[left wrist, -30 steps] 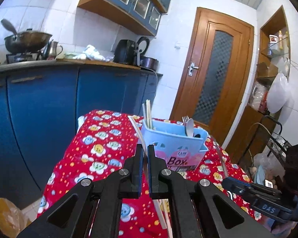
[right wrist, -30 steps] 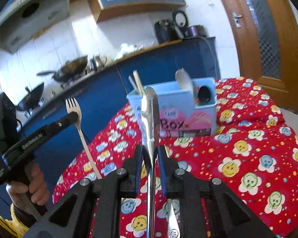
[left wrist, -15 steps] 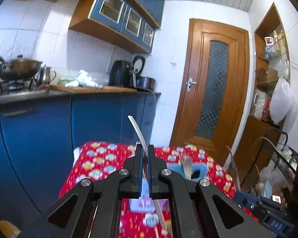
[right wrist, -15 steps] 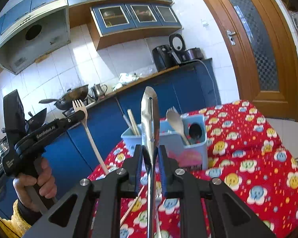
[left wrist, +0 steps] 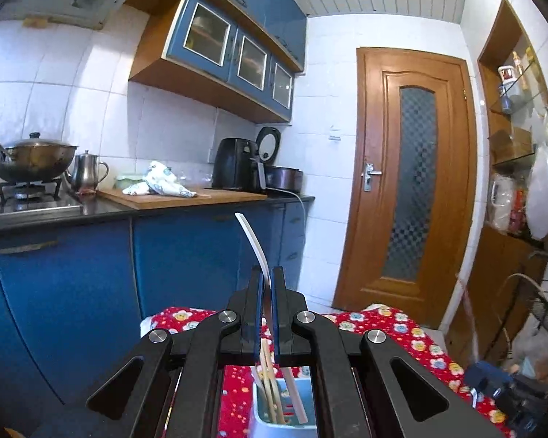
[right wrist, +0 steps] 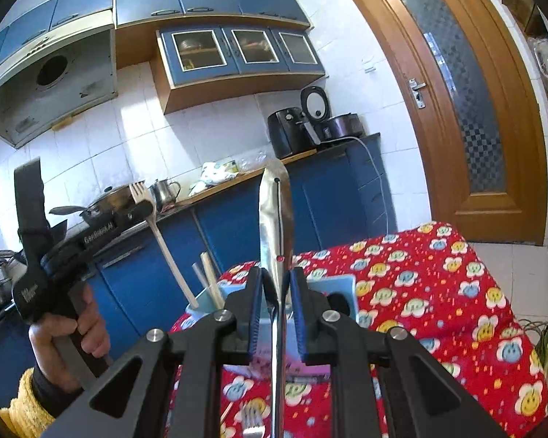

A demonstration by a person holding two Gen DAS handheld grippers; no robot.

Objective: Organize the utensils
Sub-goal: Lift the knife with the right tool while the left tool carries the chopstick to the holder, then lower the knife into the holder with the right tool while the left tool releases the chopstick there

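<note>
My left gripper is shut on a steel fork, seen edge-on, tines up. In the right wrist view the same fork slants down, its handle end just at the rim of the light blue utensil box. The box lies right below my left gripper, with chopsticks in it. My right gripper is shut on a steel spoon, bowl up, held above the box. Chopsticks stand in the box's left part.
The box stands on a table with a red flowered cloth. Another fork lies on the cloth near me. Blue cabinets with a counter, a wok and an air fryer stand behind. A wooden door is at the right.
Both grippers have risen and tilted upward, so the box sank low in both views. The fork's handle end has come to the box's left rim. The spoon stays gripped.
</note>
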